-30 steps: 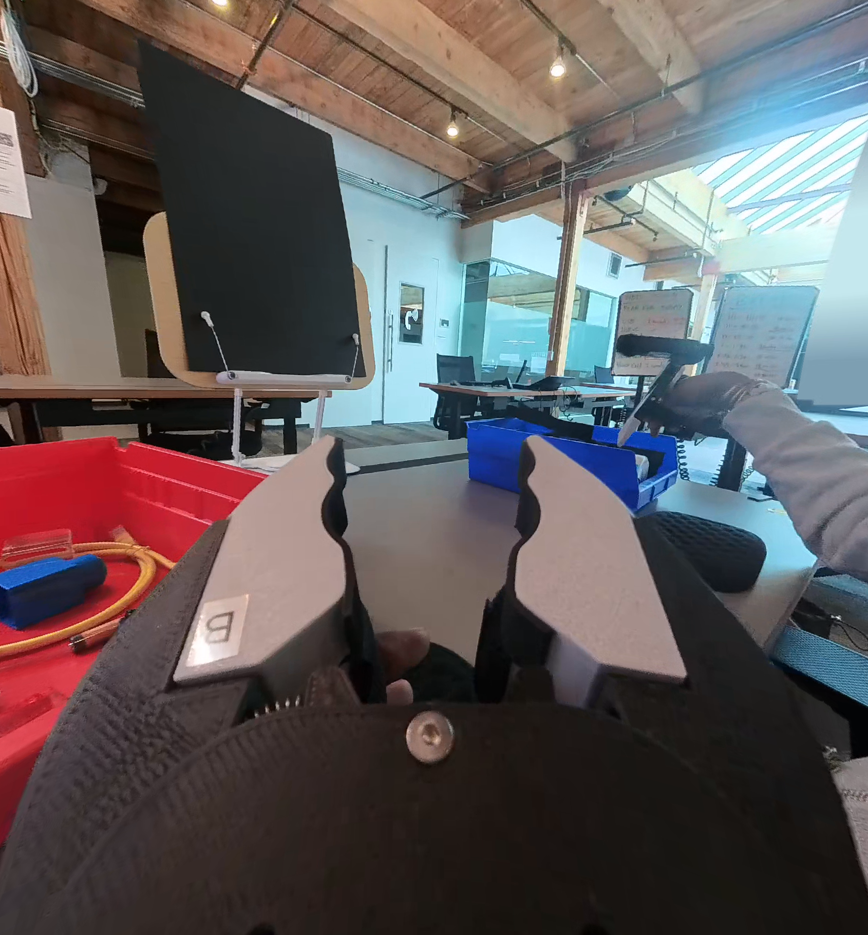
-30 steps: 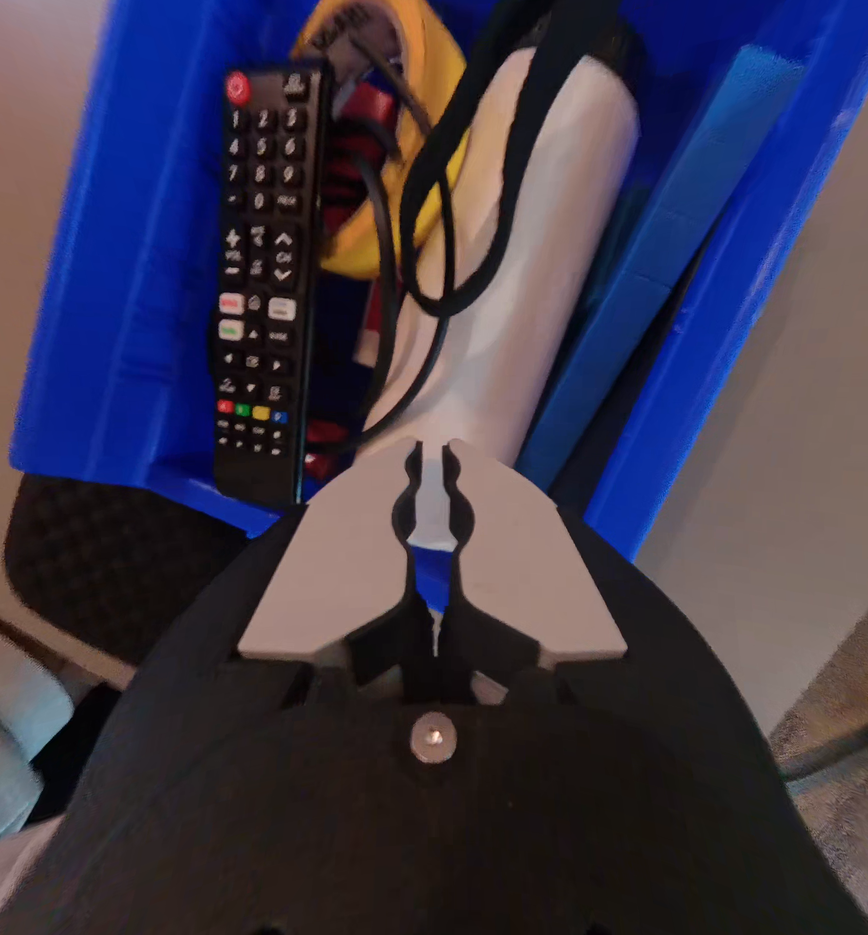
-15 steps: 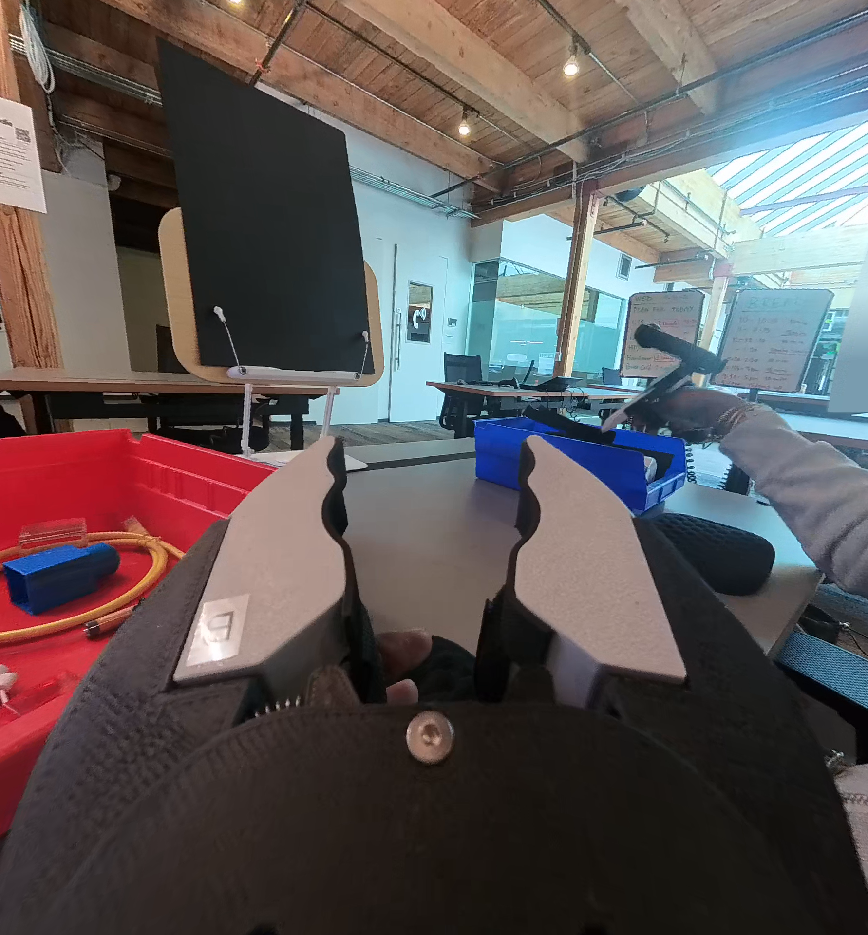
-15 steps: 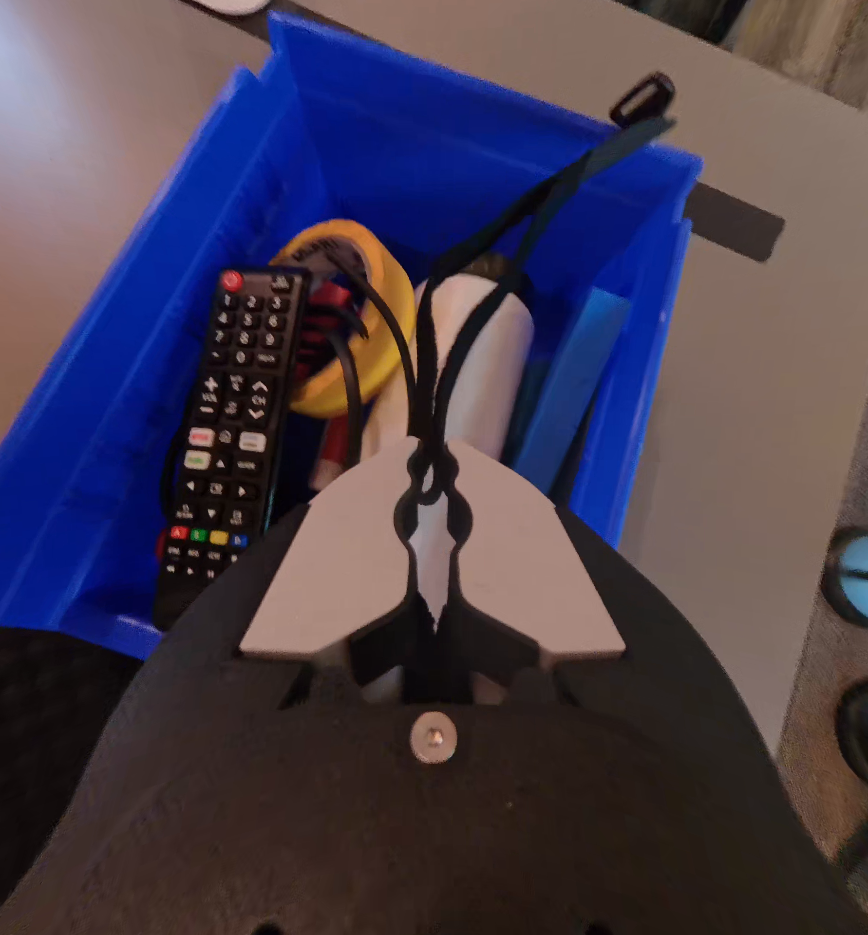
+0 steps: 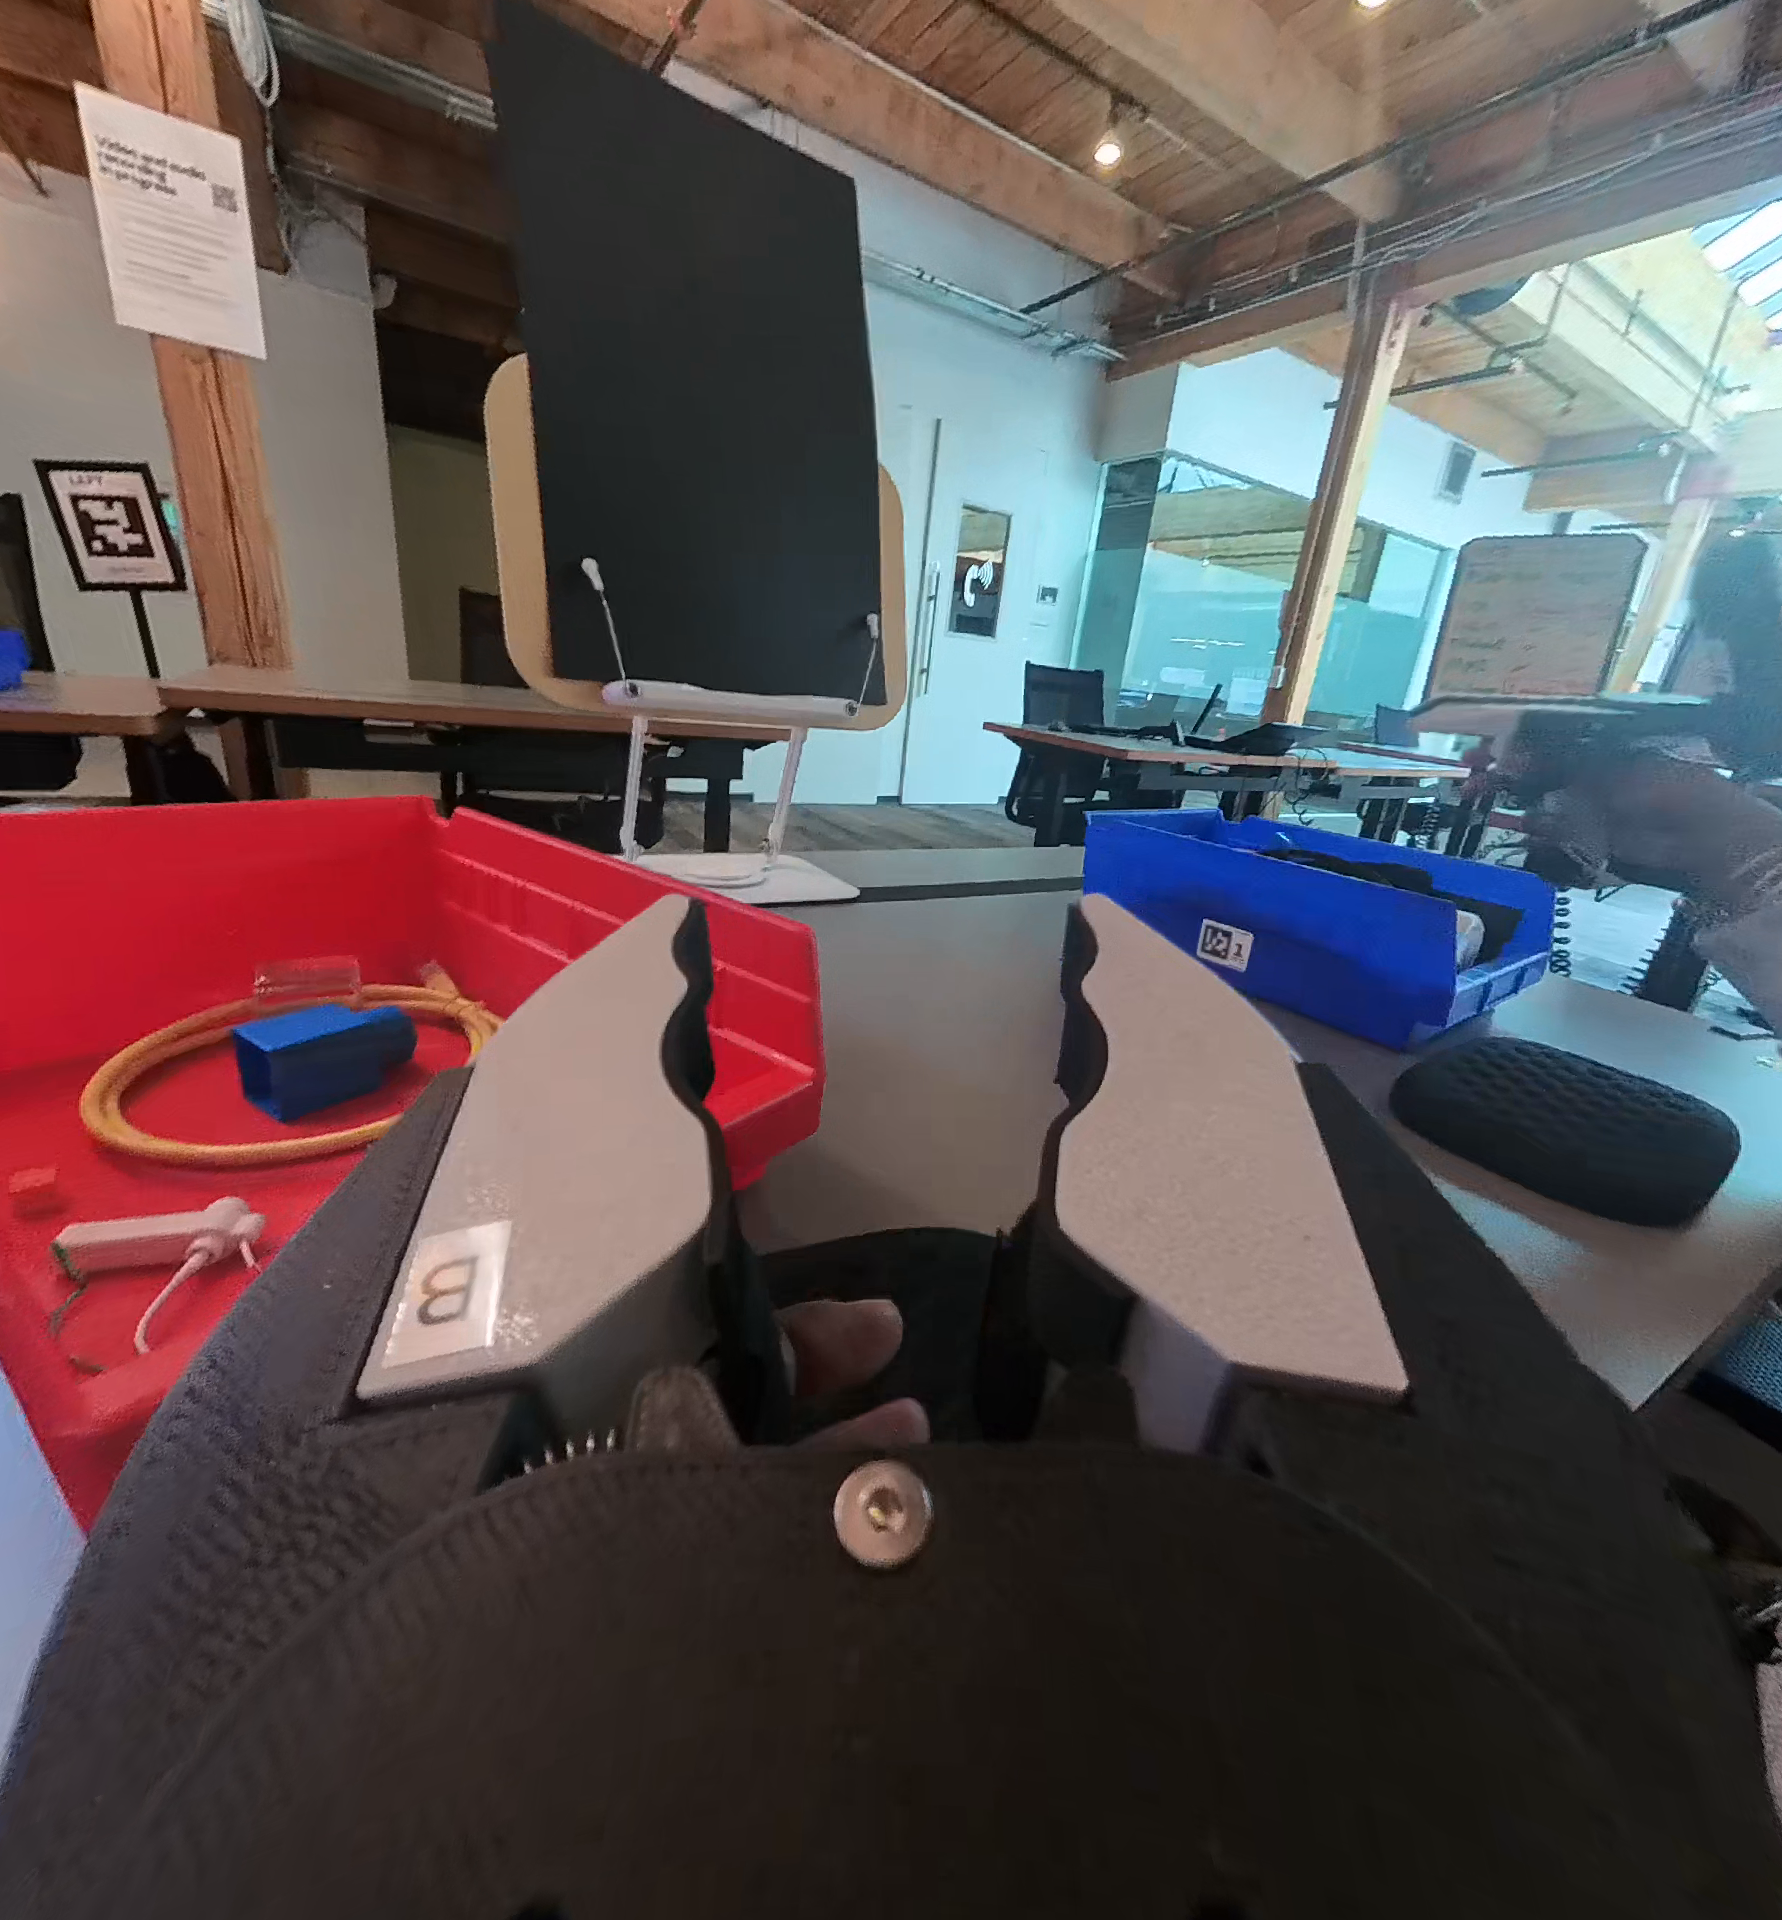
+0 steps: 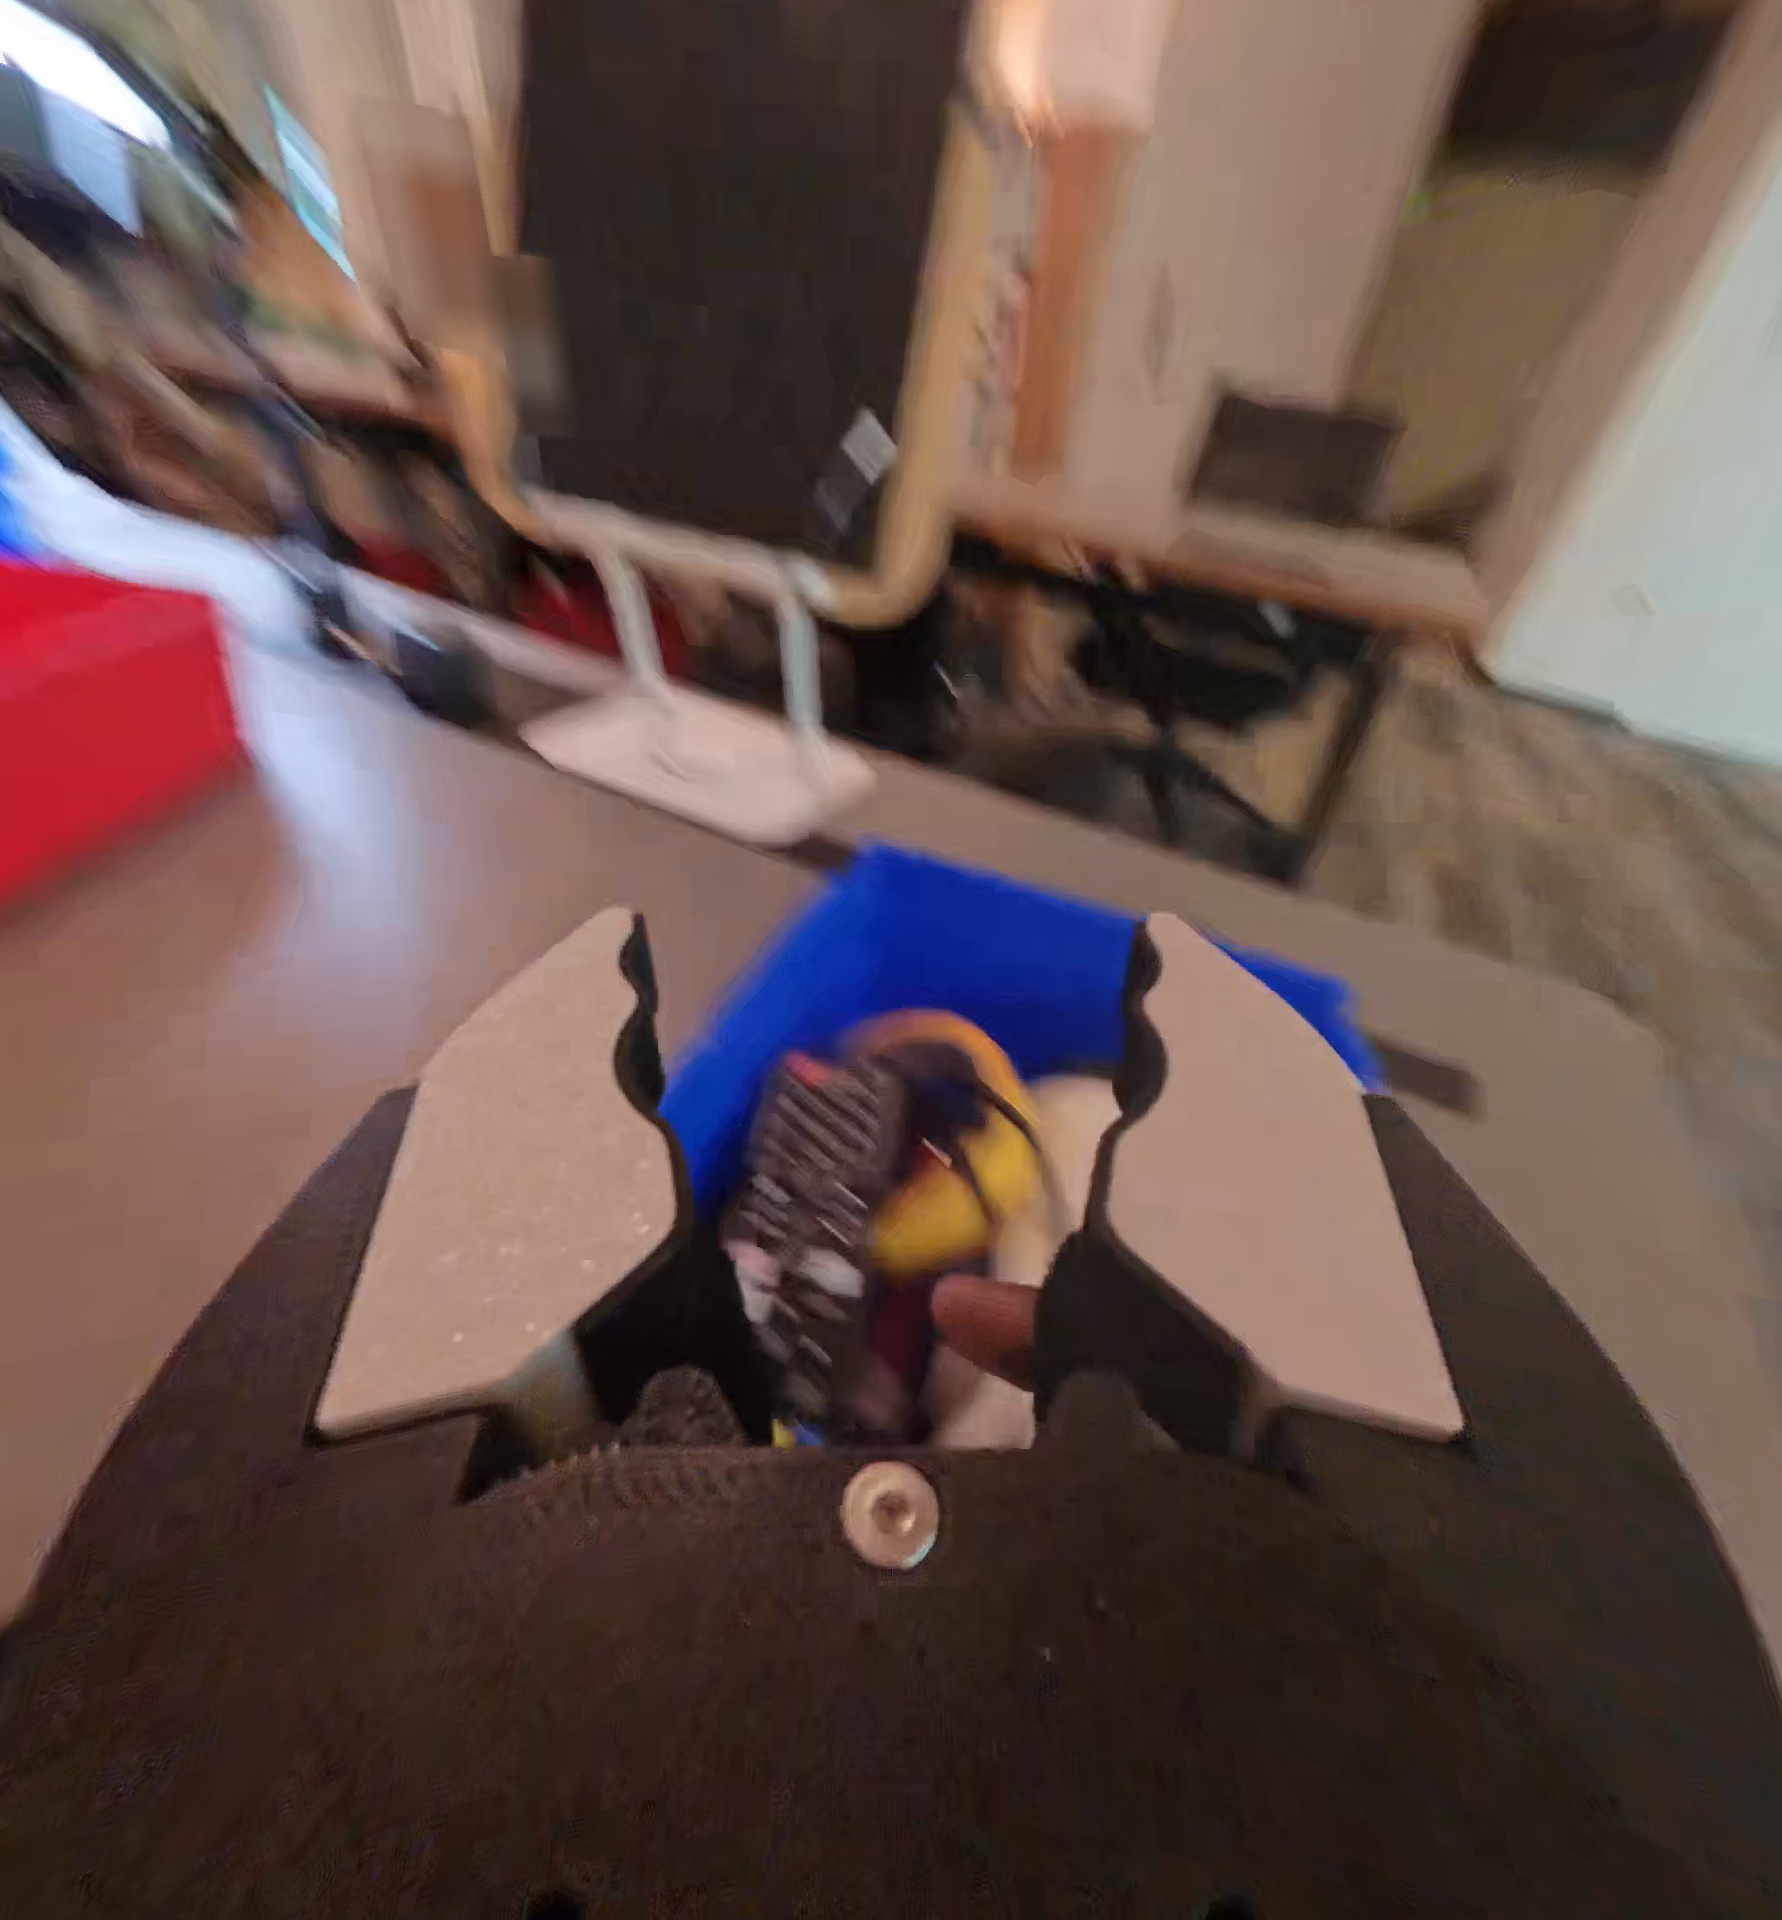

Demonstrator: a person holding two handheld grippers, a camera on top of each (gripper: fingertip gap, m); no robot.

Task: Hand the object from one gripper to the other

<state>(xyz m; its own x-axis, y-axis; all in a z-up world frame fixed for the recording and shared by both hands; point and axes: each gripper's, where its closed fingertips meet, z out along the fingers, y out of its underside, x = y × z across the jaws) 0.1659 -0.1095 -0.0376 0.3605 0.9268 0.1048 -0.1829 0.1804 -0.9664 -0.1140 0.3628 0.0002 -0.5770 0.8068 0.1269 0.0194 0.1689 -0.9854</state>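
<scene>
Wooden beams and a black board on a stand are filling the background beyond the grey surface (image 5: 928, 997). You are holding the left tongs (image 5: 882, 914) released, with nothing between them, near the red bin (image 5: 596, 883). The right tongs (image 6: 887, 925), clenched on a black strap half a second ago, are now spread wide and empty above the blue bin (image 6: 928, 935), and their view is smearing with motion. The strap seems to be lying back in that bin with the remote control (image 6: 814, 1153), the yellow tape roll (image 6: 960, 1174) and the white cylinder (image 6: 1069, 1122), though blur is hiding it. That is leaving the handover undone, so you are likely needing a fresh grasp.
</scene>
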